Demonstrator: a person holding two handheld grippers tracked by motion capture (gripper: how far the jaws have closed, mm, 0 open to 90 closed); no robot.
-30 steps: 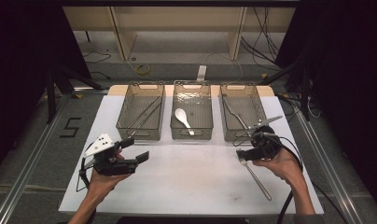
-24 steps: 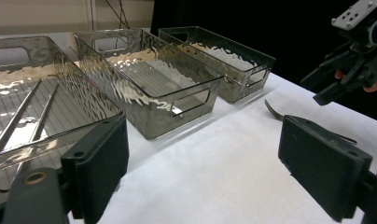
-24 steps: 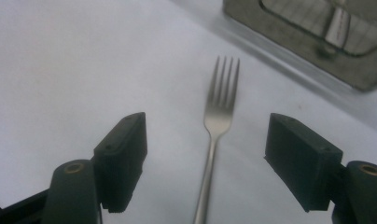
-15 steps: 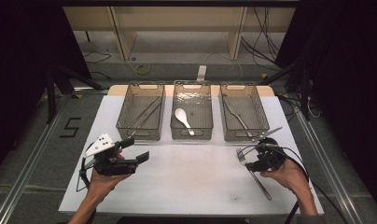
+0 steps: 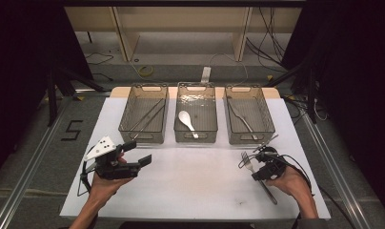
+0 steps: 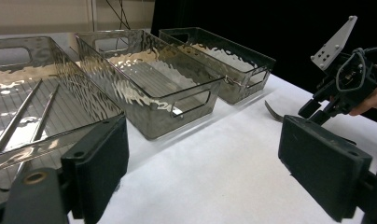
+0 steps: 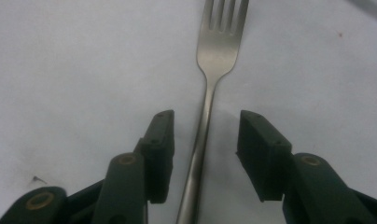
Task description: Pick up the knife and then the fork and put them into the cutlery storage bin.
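A metal fork (image 7: 209,88) lies flat on the white table, tines (image 5: 247,161) pointing away from the person. My right gripper (image 7: 206,119) is low over it, one pad on each side of the handle with a gap on both sides. Its jaws have just been closing with the handle between them, and neither pad touches the metal. In the high view this gripper (image 5: 258,168) sits at the right front, and the fork handle (image 5: 270,193) runs out under the hand. My left gripper (image 5: 137,153) hovers at the left front, open and holding nothing (image 6: 205,154).
Three clear bins stand in a row at the back: the left bin (image 5: 144,88) holds chopsticks (image 5: 147,119), the middle bin (image 5: 196,87) a white spoon (image 5: 186,119), the right bin (image 5: 250,89) a metal utensil (image 5: 242,118). The right gripper (image 6: 324,109) appears across the table in the left gripper view.
The right gripper has come down onto the table over the fork, and its jaws have narrowed around the handle. The left gripper has stayed put.
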